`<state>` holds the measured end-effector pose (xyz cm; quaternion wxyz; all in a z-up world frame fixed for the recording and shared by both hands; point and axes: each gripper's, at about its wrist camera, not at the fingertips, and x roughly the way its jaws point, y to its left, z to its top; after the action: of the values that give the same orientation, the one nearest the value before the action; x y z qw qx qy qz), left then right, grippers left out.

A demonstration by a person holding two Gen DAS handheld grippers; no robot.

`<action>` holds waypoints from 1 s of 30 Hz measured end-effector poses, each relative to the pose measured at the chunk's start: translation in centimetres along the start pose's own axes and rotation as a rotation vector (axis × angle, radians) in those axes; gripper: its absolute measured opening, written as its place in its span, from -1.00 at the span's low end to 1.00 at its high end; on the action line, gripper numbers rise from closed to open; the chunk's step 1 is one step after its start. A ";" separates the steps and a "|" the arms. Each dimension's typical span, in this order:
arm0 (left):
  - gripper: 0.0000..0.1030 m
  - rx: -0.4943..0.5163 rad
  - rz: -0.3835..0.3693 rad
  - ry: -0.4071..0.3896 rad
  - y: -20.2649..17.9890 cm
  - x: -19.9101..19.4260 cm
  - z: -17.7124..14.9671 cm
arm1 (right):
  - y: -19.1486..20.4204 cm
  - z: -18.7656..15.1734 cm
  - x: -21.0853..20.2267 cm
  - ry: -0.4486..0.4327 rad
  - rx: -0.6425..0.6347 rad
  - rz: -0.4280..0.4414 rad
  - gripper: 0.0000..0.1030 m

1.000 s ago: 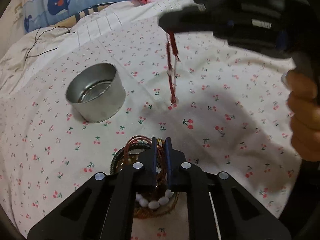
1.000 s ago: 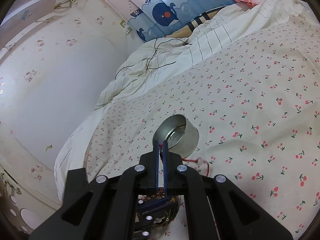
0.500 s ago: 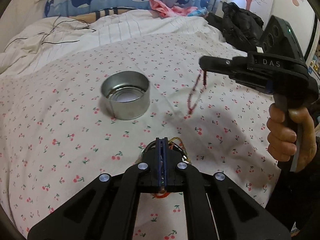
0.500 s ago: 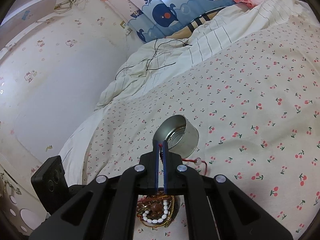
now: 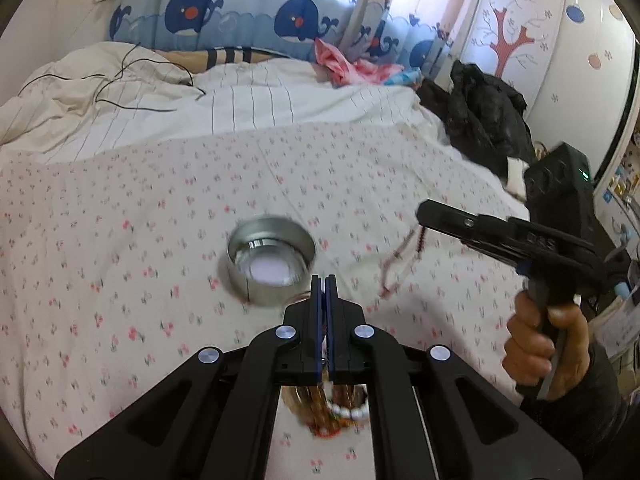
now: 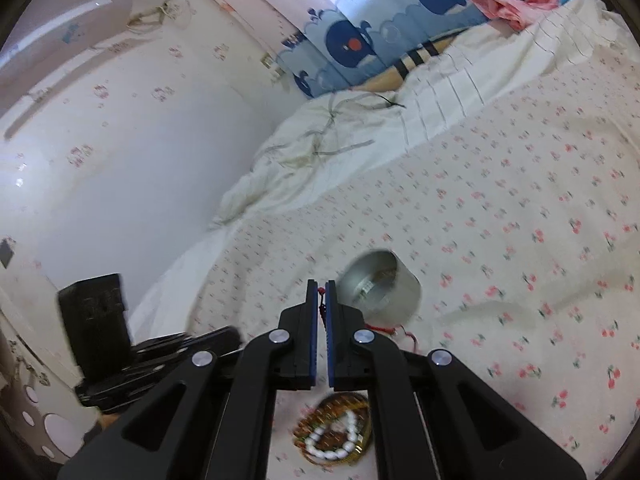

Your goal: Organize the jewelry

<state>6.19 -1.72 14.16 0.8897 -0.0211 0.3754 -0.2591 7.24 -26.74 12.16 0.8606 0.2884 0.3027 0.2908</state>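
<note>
Right claw (image 6: 322, 292): clamped on a red cord bracelet (image 5: 400, 256); cord dangles off the tips, low end near or on the bed sheet (image 5: 120, 208), can't tell which.
Left claw (image 5: 324, 285): tips together, nothing seen between them; hangs over the jewelry pile (image 6: 336, 436).
Tin (image 5: 272, 264): open metal tin, upright, mid-bed, looks bare inside; just beyond the pile.
Pile: white bead bracelet plus gold/brown bangles, heaped on the sheet toward the near edge of the bed.
Step, my guess: carry the bracelet to the tin and drop it in.
How to do it well: lift till the cord's tail clears the rim, centre tips over the opening, lower so the tail coils in first, then let go. Slow carry, else the swing throws the tail outside. Keep left claw out of the path; steady the tin if it slides on soft bedding.
</note>
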 end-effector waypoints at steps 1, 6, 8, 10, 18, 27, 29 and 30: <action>-0.97 -0.002 -0.005 -0.007 0.2 0.1 0.5 | 0.3 0.4 0.0 -0.006 -0.005 0.012 -0.91; -0.97 -0.023 -0.013 -0.029 1.4 2.2 3.6 | 1.4 3.1 1.5 -0.036 -0.023 0.026 -0.91; -0.97 -0.044 -0.031 -0.021 2.1 4.0 4.5 | 1.9 3.8 2.1 -0.042 -0.040 0.027 -0.91; -0.97 -0.064 -0.042 -0.004 2.7 6.0 5.1 | 2.2 4.3 3.0 -0.035 -0.058 0.025 -0.91; 0.01 -0.079 0.144 0.138 4.2 12.1 3.9 | 2.1 4.3 7.6 0.043 -0.103 -0.025 -0.91; 0.74 -0.024 0.353 0.059 5.6 6.2 2.0 | 0.7 1.6 14.8 0.194 -0.144 -0.156 -0.91; 0.76 -0.019 0.356 0.070 5.6 5.4 0.6 | 0.1 0.5 16.4 0.259 -0.155 -0.194 -0.90; 0.76 -0.022 0.355 0.076 5.8 5.1 0.0 | -0.3 -0.1 16.9 0.289 -0.158 -0.223 -0.86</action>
<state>11.78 0.88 9.51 0.9063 0.0457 0.4094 -0.0947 18.16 -15.51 5.91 0.8551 0.1398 0.4292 0.2549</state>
